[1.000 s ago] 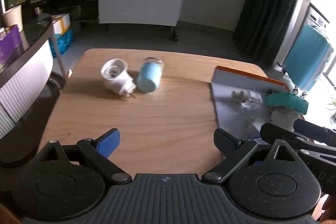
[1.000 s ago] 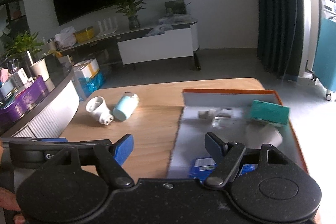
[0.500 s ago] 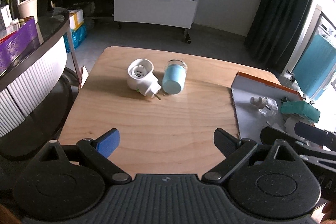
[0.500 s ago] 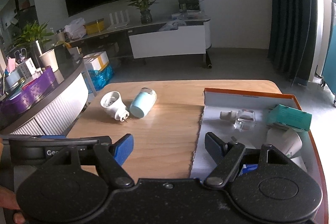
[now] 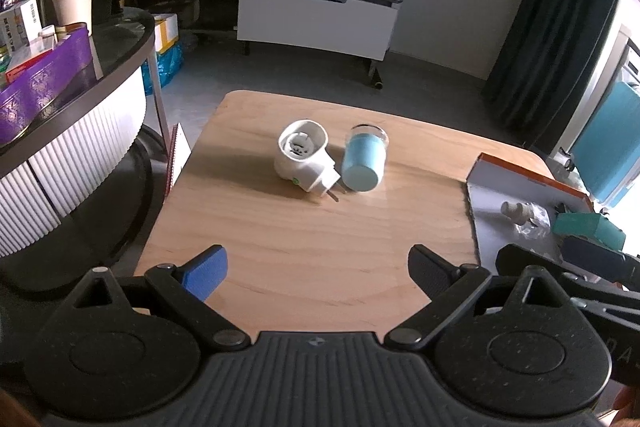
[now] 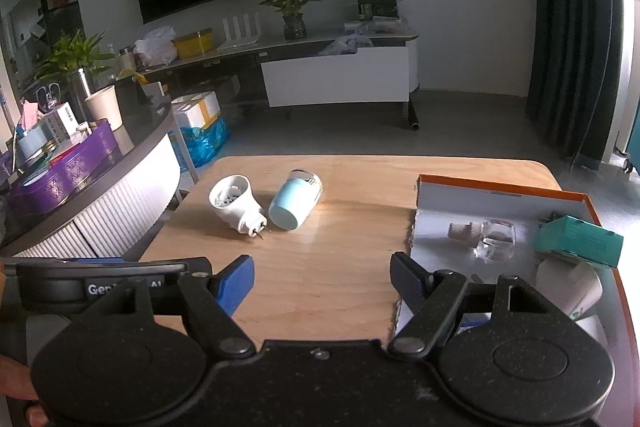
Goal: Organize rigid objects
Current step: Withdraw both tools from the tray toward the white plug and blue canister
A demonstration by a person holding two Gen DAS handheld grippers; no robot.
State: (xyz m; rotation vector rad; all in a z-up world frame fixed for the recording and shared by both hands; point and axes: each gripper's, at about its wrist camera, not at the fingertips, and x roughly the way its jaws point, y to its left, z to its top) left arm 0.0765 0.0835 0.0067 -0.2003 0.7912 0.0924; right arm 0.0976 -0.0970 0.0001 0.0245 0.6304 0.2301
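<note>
On the worktop [image 5: 328, 259], two items lie side by side: one white plug adapter [image 5: 303, 161] and one blue cylinder [image 5: 364, 164], its far end clear; contact between them cannot be confirmed. At right, an orange-edged tray [image 6: 496, 191] holds one clear bottle [image 6: 486, 235], one teal box [image 6: 580, 241] and one white roll [image 6: 570, 287], partly hidden; a blue item behind the right finger is obscured. Left hand-held gripper [image 5: 318, 263] and right hand-held gripper [image 6: 322, 277]: both spread, holding nothing.
</note>
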